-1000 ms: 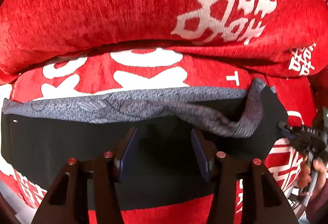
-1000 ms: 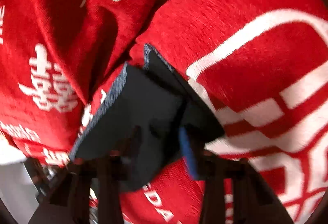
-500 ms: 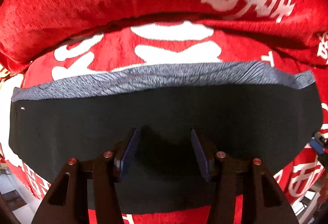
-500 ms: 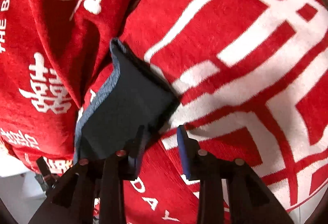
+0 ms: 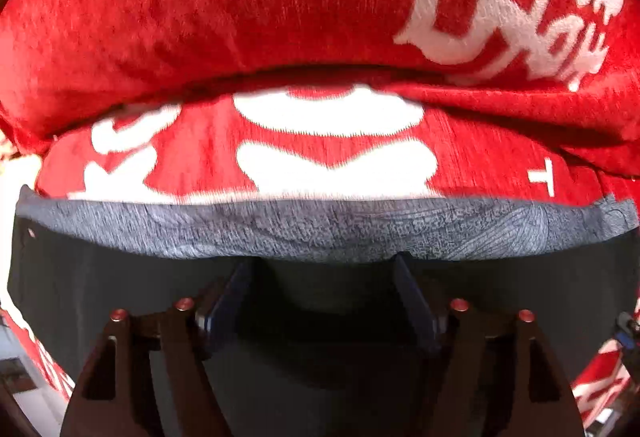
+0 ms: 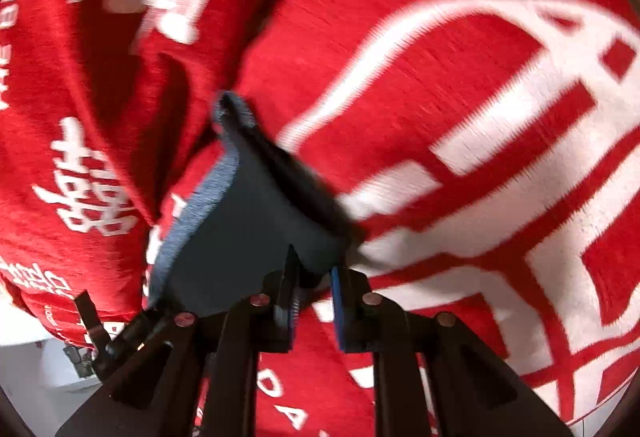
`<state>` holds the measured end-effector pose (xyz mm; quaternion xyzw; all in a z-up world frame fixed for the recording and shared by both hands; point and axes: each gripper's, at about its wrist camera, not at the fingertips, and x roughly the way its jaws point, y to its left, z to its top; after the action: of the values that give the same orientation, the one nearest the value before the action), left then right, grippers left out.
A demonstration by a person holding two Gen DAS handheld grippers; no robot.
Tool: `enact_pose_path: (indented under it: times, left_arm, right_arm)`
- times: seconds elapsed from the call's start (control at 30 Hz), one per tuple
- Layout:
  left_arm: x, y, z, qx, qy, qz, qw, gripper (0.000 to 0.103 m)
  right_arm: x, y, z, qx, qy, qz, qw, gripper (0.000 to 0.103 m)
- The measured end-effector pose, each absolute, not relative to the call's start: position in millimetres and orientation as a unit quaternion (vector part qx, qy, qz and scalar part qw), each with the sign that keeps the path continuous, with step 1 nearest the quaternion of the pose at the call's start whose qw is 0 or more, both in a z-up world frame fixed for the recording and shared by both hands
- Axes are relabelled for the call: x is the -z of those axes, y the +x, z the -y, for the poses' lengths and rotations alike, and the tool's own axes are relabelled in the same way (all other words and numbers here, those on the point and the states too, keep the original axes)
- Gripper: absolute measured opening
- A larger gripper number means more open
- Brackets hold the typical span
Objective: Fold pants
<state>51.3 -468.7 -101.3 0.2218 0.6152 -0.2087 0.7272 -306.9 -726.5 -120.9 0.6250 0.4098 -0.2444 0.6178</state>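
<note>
Black pants [image 5: 120, 297] with a grey waistband [image 5: 320, 233] lie flat across a red couch cover [image 5: 240, 17]. My left gripper [image 5: 322, 269] points straight down close over the black cloth just below the waistband. Its jaws are opening and nothing is pinched between them. In the right wrist view the pants [image 6: 248, 237] end in a corner [image 6: 320, 257] that reaches in between the tips of my right gripper [image 6: 314, 269]. Those jaws are closing, with a gap still showing between the pads [image 6: 335, 301].
The red cover carries large white characters [image 6: 520, 157] and bulges into a back cushion [image 5: 500, 9] behind the pants. A dark piece of gripper hardware [image 6: 94, 321] shows at the lower left of the right wrist view, above a pale floor [image 6: 40, 369].
The turned-over waistband end was laid flat. My left gripper sank toward the pants and its jaws spread wider. My right gripper let go of the pants' end, then narrowed around its corner.
</note>
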Motion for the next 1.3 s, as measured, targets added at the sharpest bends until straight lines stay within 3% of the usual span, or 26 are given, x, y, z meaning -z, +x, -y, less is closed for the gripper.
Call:
enact_pose_path:
  times: [0.1,0.37,0.67,0.73,0.8,0.9,1.03,1.17,1.3]
  left_arm:
    - [96.2,61.4,464.1,0.203,0.222,-0.614,0.73,0.075]
    - [65.6,83.9,416.3,0.158,0.231,-0.608,0.743,0.075]
    - [82.3,67.1,384.3,0.123,0.227,-0.617,0.743,0.075]
    - [83.3,63.4,380.0,0.115,0.213,-0.625,0.742,0.075]
    - [87.5,63.5,381.6,0.112,0.211,-0.626,0.742,0.075]
    - [91.7,66.5,389.2,0.107,0.222,-0.616,0.749,0.08]
    - [87.1,70.3,386.2,0.109,0.218,-0.624,0.743,0.084]
    - [75.9,68.0,376.2,0.107,0.236,-0.625,0.736,0.084]
    - [61.2,70.6,350.6,0.105,0.236,-0.625,0.737,0.084]
  right_arm:
    - [104.2,-306.4,722.3,0.26,0.587,-0.431,0.634,0.027]
    - [50.7,-275.1,690.6,0.228,0.462,-0.483,0.708,0.027]
    - [85.5,-180.4,738.5,0.226,0.343,-0.538,0.736,0.027]
    - [92.6,-172.3,744.2,0.229,0.33,-0.552,0.731,0.025]
    - [87.9,-164.1,745.4,0.23,0.312,-0.552,0.738,0.013]
    - [84.1,-156.8,750.3,0.244,0.288,-0.553,0.743,0.013]
    - [78.7,-169.5,762.3,0.256,0.346,-0.529,0.732,0.013]
    - [71.7,-188.8,740.6,0.214,0.402,-0.52,0.723,0.026]
    - [67.6,-208.8,703.6,0.188,0.427,-0.522,0.714,0.027]
